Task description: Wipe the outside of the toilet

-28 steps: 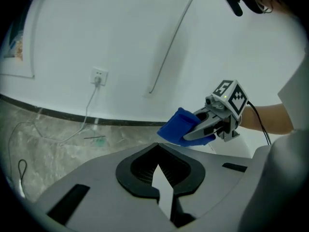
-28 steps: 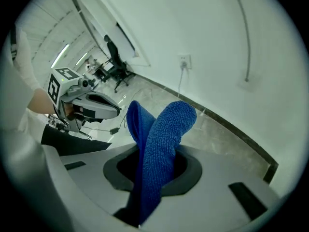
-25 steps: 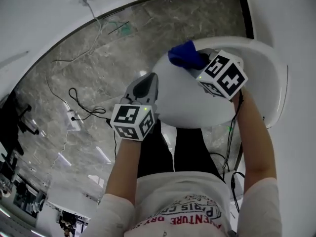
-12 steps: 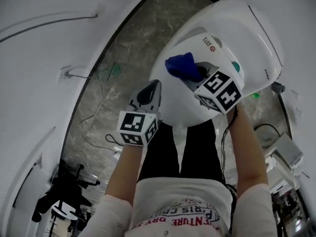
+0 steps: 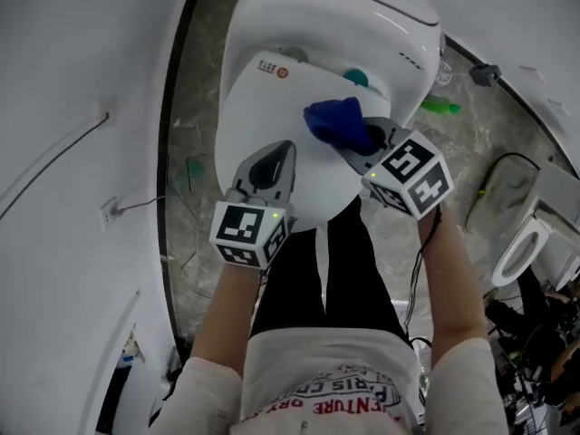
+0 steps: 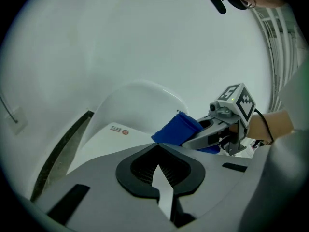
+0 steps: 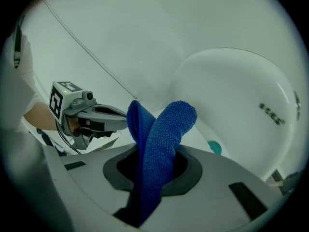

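A: Toilet (image 5: 263,125), any print on it?
B: Small label (image 5: 271,67) w/ red dot on the white lid, txt too tiny to read
A: Grippers?
B: Left gripper (image 5: 279,152): jaws closed, nothing btwn them, tips by lid's front part. Right gripper (image 5: 355,141): clamped tight on blue cloth (image 5: 332,120), cloth over the lid, right of label

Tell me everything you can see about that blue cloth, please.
The blue cloth is a deep blue, nubby, towel-like rag, soft and folded into two upright lobes. The right claw is shut on its lower part, so the loose folds stick out beyond the tips. In the head view it sits above the closed white toilet lid; whether it presses on the lid cannot be told.
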### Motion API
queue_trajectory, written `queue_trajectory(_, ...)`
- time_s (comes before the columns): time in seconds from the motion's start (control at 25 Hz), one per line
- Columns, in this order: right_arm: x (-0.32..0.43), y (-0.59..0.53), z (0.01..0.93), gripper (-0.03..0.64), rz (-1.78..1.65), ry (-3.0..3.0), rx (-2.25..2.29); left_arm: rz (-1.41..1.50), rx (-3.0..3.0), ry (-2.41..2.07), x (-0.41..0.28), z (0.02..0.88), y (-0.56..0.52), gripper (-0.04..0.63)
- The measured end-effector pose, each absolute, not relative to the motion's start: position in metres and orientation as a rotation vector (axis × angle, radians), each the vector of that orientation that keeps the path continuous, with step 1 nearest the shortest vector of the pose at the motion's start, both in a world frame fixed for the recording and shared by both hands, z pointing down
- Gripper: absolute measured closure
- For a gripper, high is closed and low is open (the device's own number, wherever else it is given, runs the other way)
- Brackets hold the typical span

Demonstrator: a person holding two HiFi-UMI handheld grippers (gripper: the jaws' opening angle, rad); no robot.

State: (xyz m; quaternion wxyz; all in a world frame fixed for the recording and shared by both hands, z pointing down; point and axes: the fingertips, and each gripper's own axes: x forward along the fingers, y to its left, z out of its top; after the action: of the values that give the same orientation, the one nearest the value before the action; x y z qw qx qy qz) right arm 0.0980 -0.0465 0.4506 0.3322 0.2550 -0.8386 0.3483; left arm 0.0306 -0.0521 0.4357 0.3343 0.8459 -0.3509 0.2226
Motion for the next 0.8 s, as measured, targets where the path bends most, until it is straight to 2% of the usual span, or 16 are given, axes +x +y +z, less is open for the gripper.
queue_trajectory(0.48,0.345,-0.082,0.417,0.545,0.945,-2.097,1.378,0.685,2.288,-0.809,0.183,0.431,-0.072,0.588)
queue_trajectory(0.64,0.385,-0.111,0.422,0.545,0.92,-2.057,1.489,0.693,2.301,-0.862,0.212,0.426,-0.093,0.588)
queue_trajectory(0.8,0.386,-0.136,0.435,0.545,0.871,-2.091,1.457,0.681,2.3,-0.892,0.227,0.425,-0.107,0.588)
